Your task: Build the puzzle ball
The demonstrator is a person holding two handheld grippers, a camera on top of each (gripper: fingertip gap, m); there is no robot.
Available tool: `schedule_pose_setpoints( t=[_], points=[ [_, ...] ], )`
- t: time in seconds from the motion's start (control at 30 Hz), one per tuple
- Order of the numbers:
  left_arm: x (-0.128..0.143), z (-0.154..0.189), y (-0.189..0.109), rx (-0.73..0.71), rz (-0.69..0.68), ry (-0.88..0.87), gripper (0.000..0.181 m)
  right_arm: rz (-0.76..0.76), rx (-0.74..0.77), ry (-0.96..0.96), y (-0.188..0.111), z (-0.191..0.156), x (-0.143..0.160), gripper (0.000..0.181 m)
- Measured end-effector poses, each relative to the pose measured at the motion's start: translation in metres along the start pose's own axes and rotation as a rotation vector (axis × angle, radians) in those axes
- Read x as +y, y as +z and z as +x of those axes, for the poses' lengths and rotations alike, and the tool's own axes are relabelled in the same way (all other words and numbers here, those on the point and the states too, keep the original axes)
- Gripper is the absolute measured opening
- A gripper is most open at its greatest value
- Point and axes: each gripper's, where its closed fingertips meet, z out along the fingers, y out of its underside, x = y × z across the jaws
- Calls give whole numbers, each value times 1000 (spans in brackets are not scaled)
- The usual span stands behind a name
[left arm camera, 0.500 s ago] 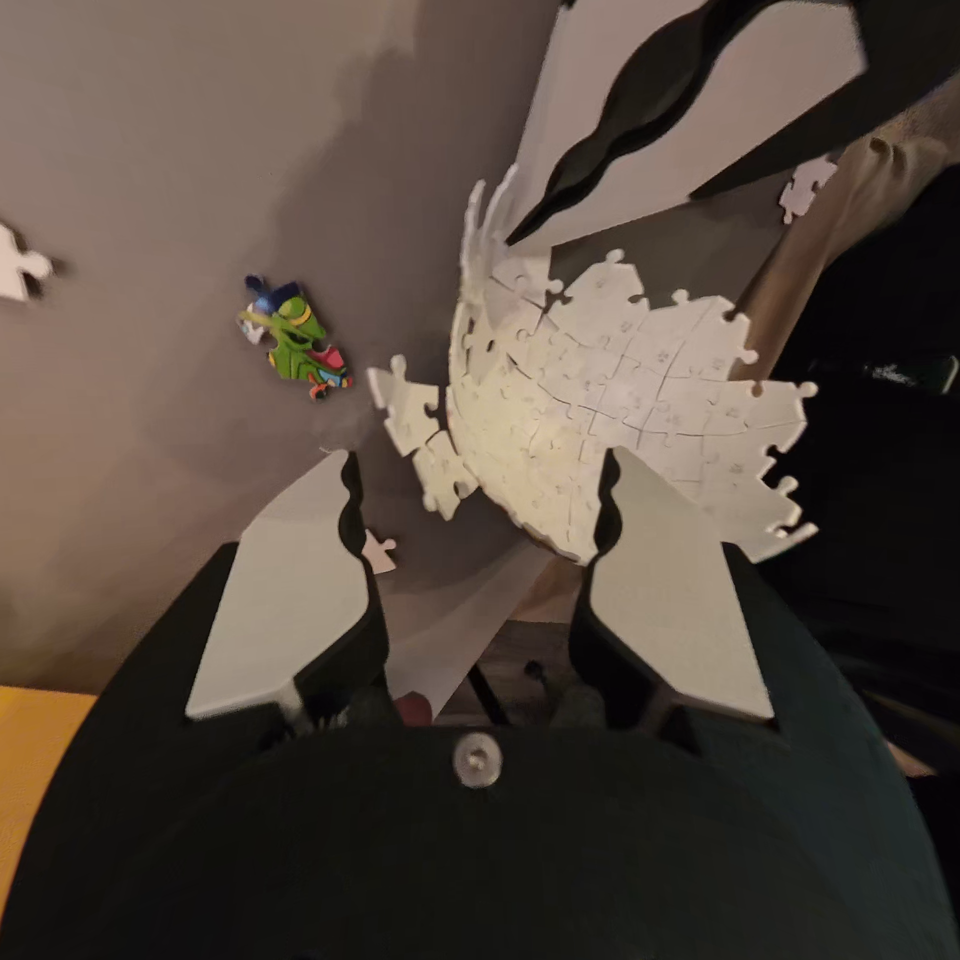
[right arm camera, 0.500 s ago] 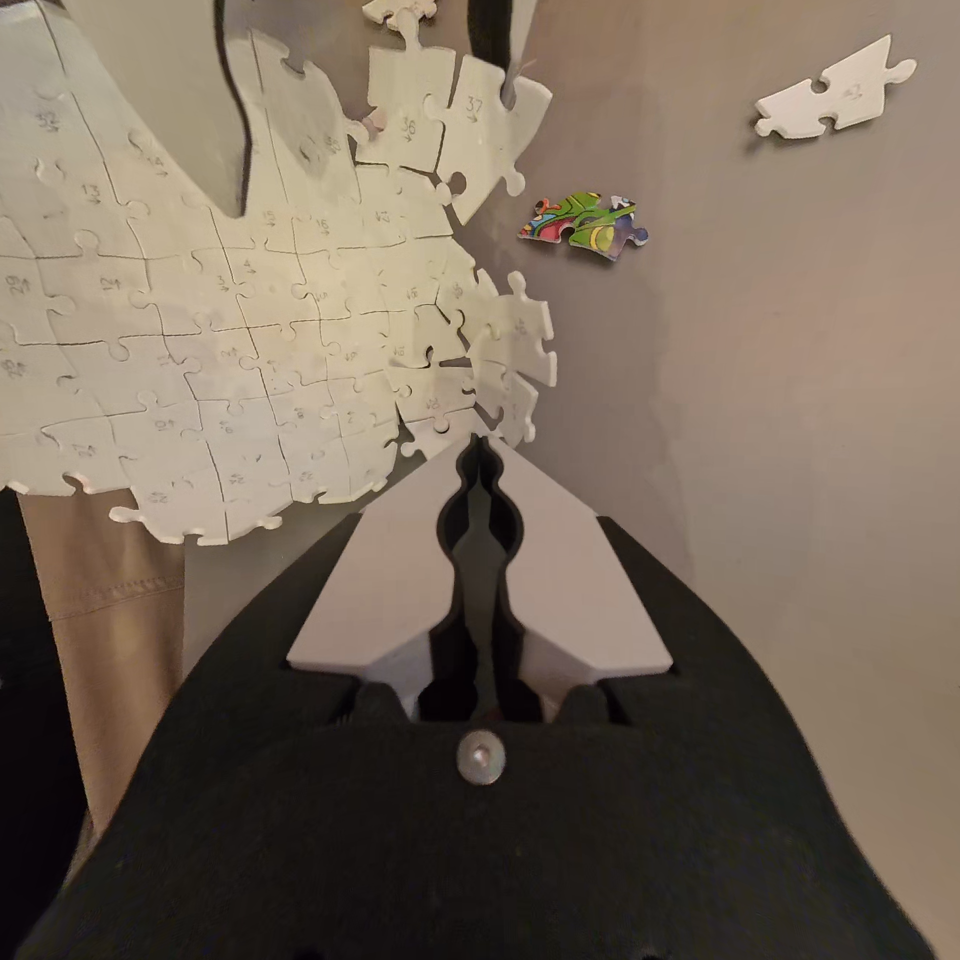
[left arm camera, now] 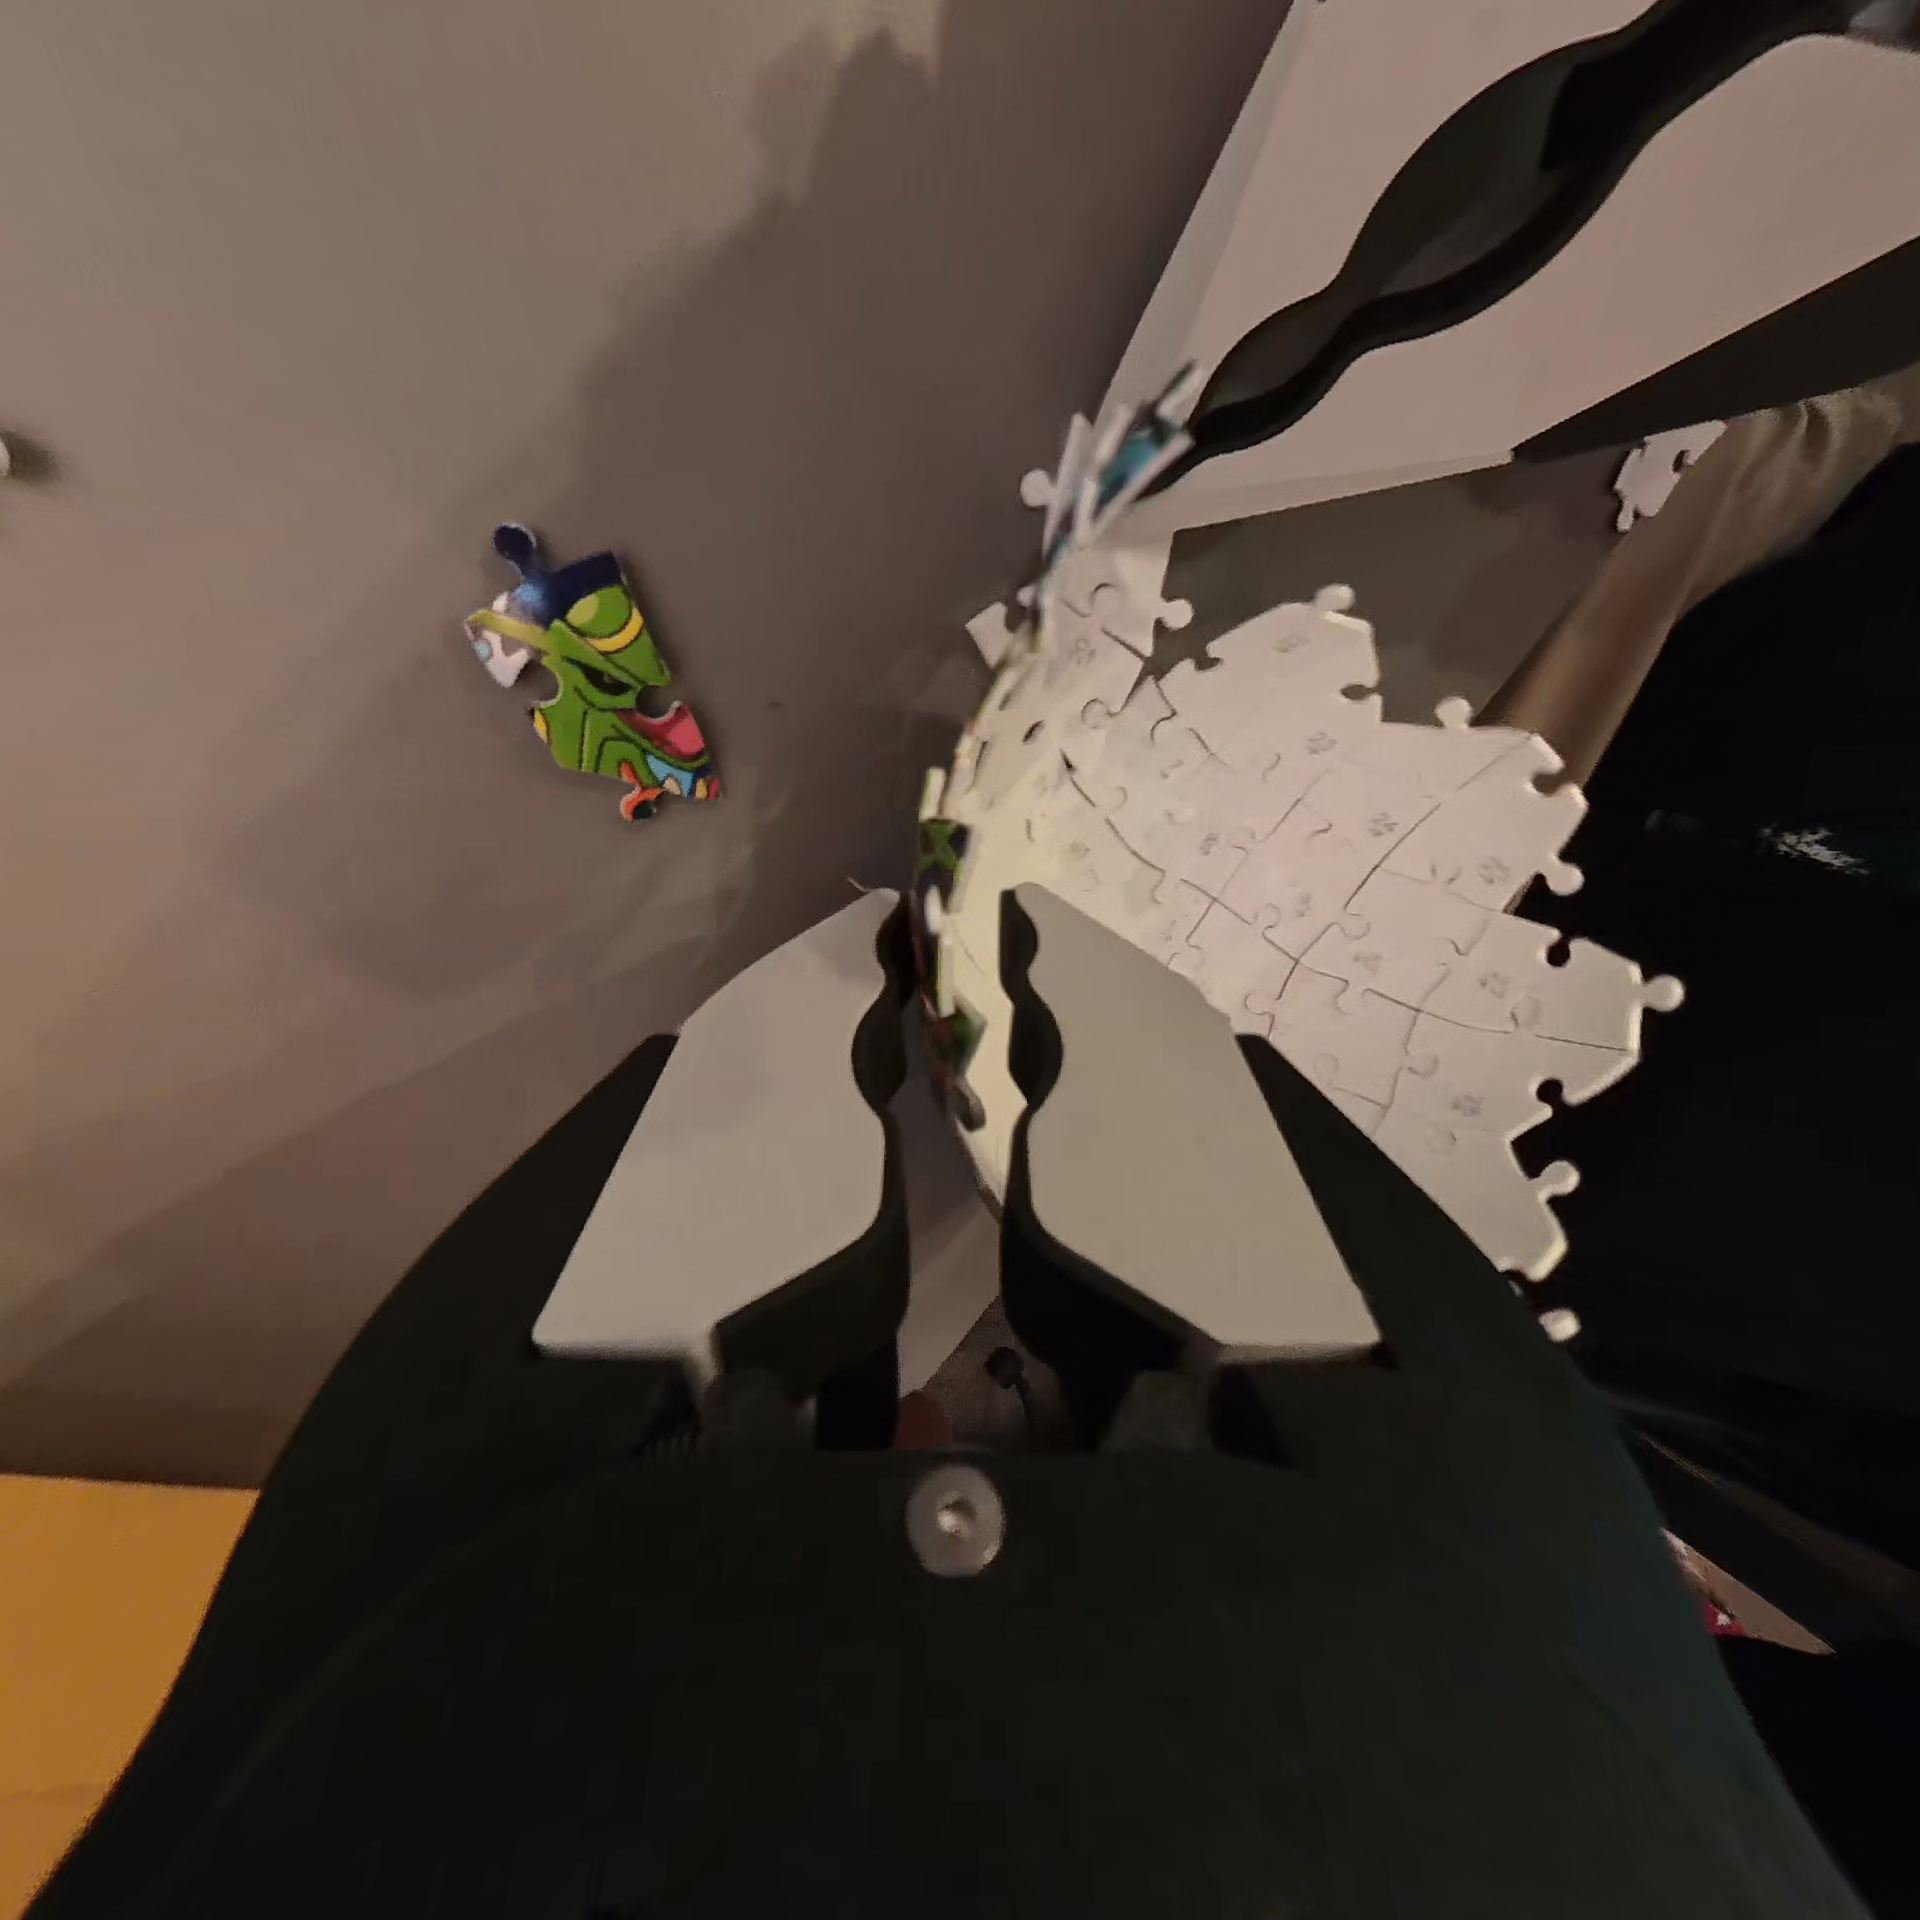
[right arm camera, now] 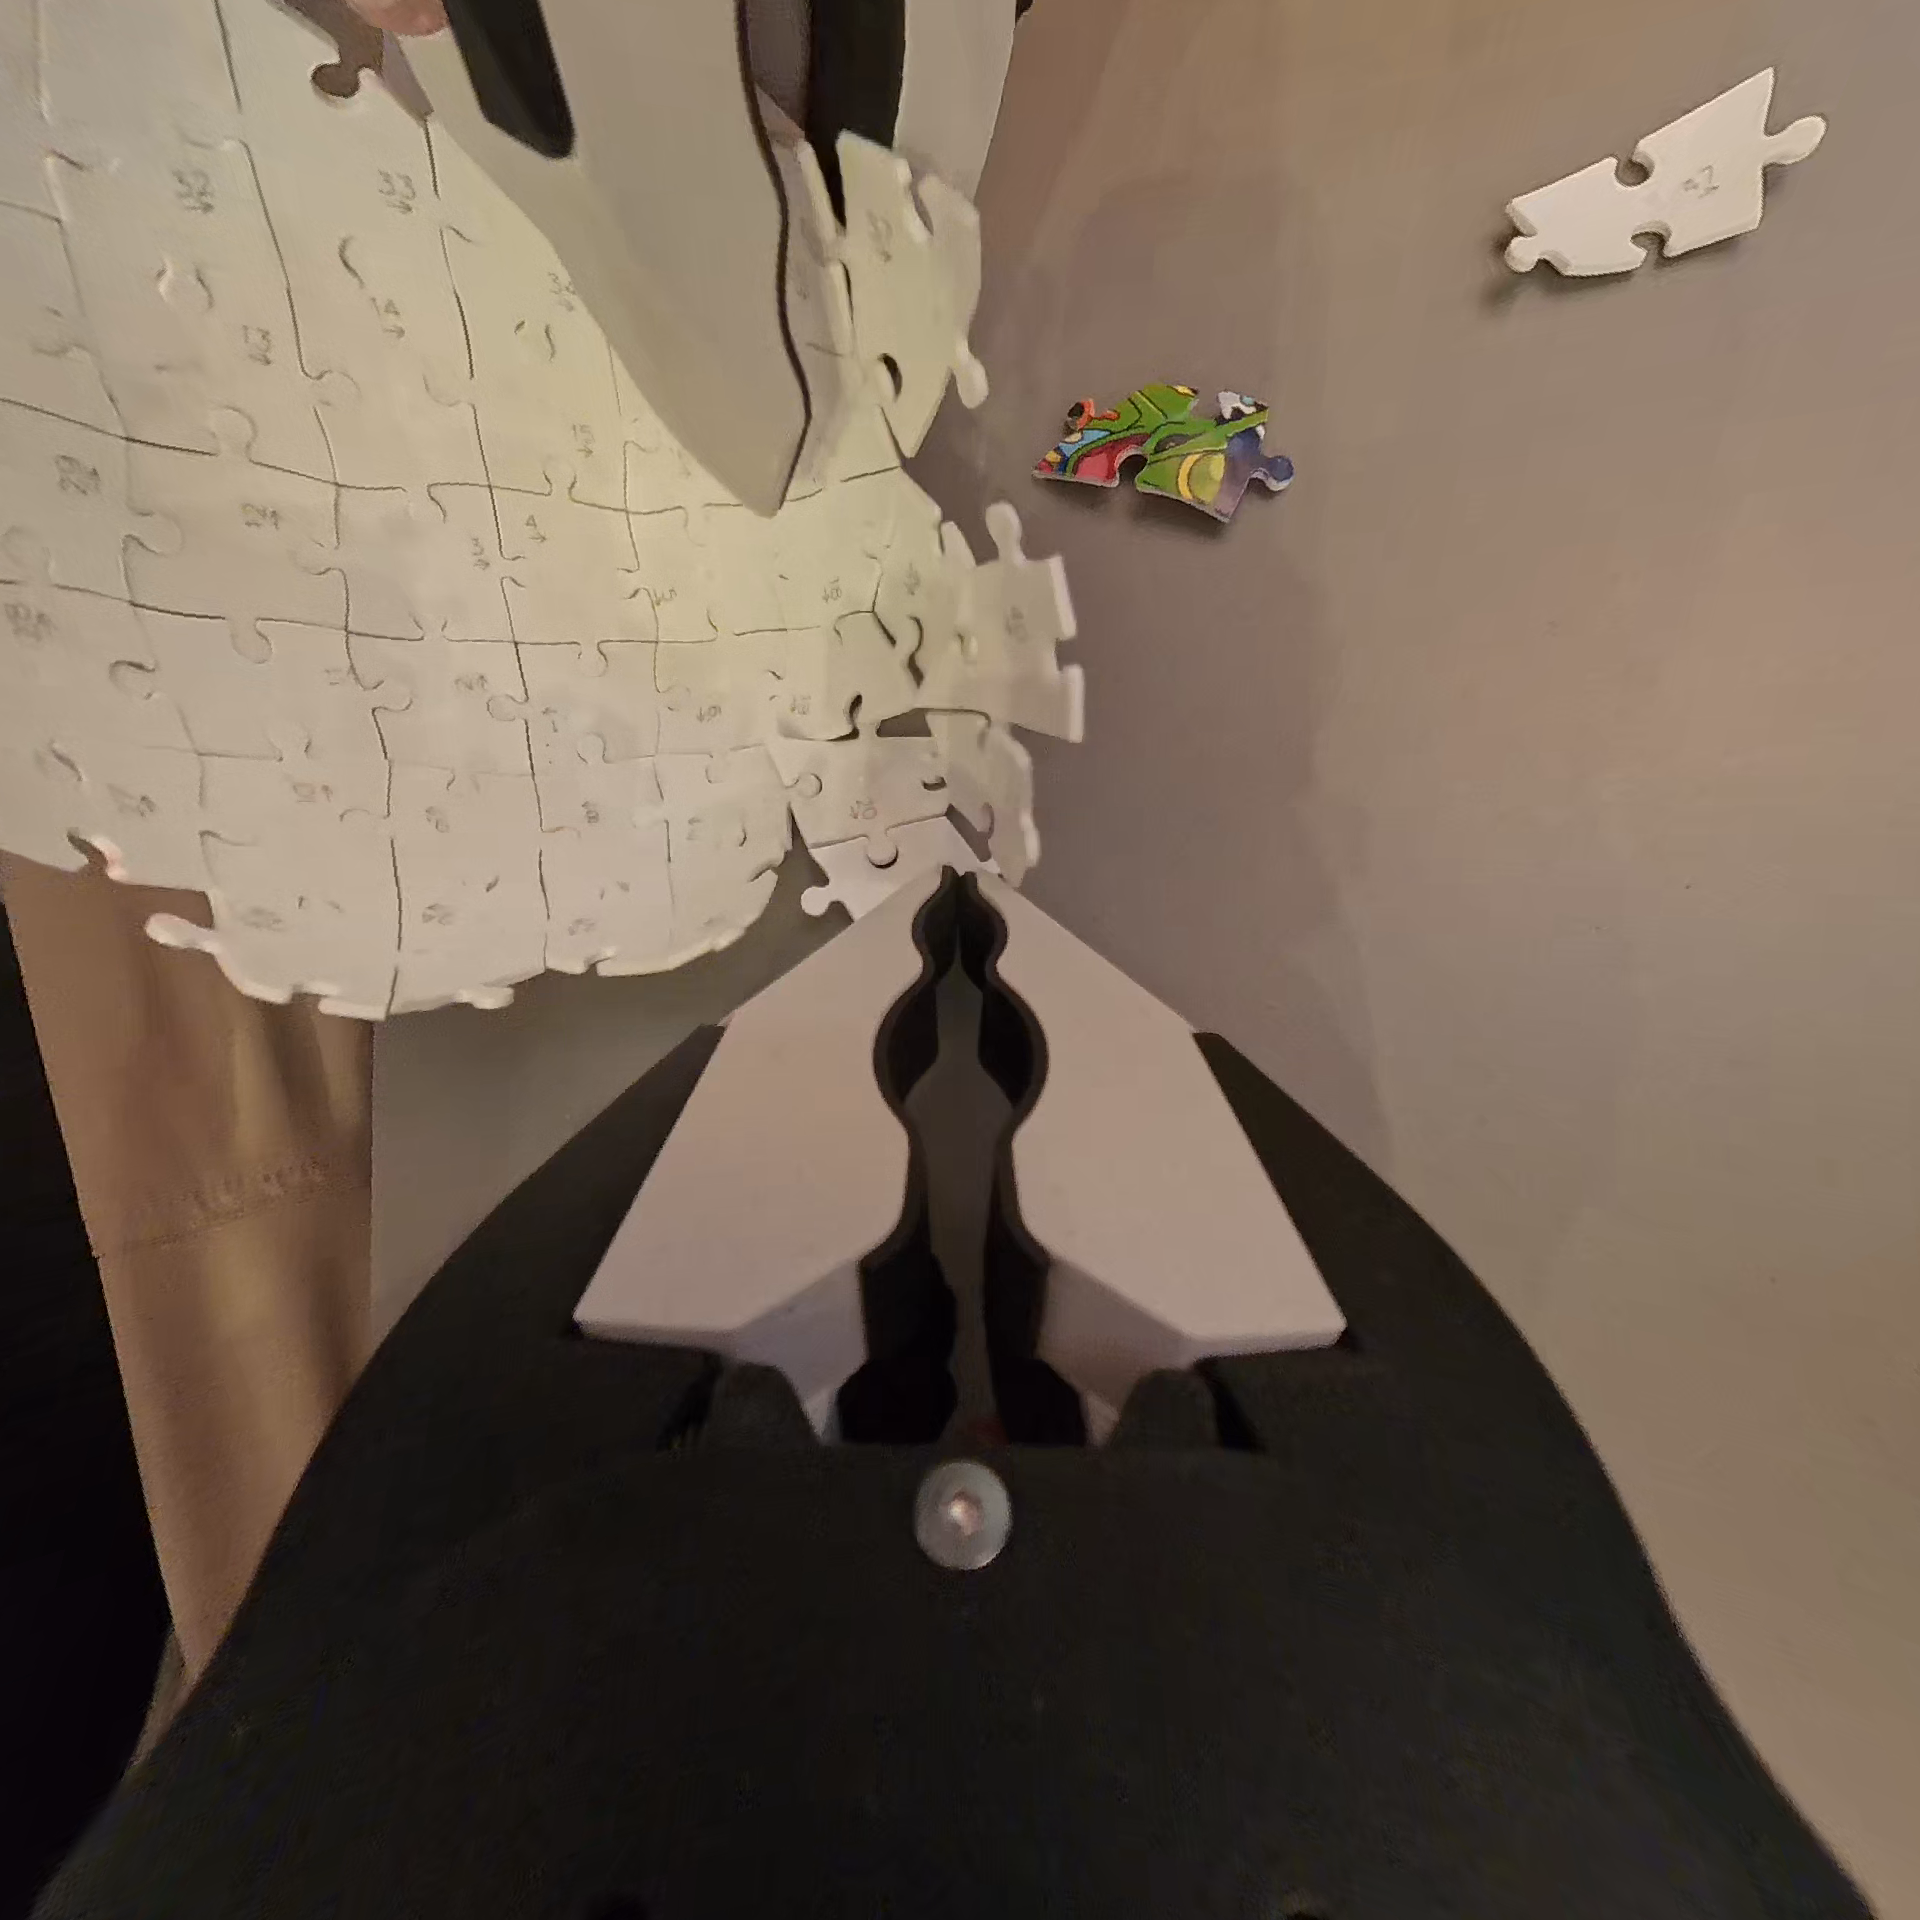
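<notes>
The half-built puzzle ball [left arm camera: 1351, 883] is a curved white shell held in the air, with its numbered inside facing both cameras [right arm camera: 364, 623]. My left gripper [left arm camera: 953, 904] is shut on the shell's rim, one finger inside and one outside. It also shows in the right wrist view [right arm camera: 784, 488] at the top. My right gripper [right arm camera: 958, 883] is shut on an edge piece at another part of the rim. It also shows in the left wrist view [left arm camera: 1184, 436] at the upper right. A coloured loose piece [left arm camera: 597, 675] lies on the grey table [left arm camera: 312, 312].
The coloured piece [right arm camera: 1164, 452] lies right of the shell. A white pair of joined pieces [right arm camera: 1662, 192] lies face down farther right. Another white piece [left arm camera: 1652, 478] lies by the table edge. A person's beige trouser leg [right arm camera: 208, 1195] stands below the shell. A yellow surface [left arm camera: 83, 1621] shows at the lower left. Across from one pair of fingers to the other is roughly 8 centimeters.
My left gripper has closed from wide open onto the shell's rim and moved in closer. The shell has turned a little. My right gripper keeps its hold.
</notes>
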Motion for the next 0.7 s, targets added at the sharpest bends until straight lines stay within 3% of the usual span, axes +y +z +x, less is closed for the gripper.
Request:
schedule_pose_setpoints(
  t=[0.17,0.7],
  points=[
    [1,-7,1,-42,13,-3,5,2,-5,3,0,0,0,0],
    [1,-7,4,-212,23,215,8,-11,18,-9,0,1,0,0]
  ],
)
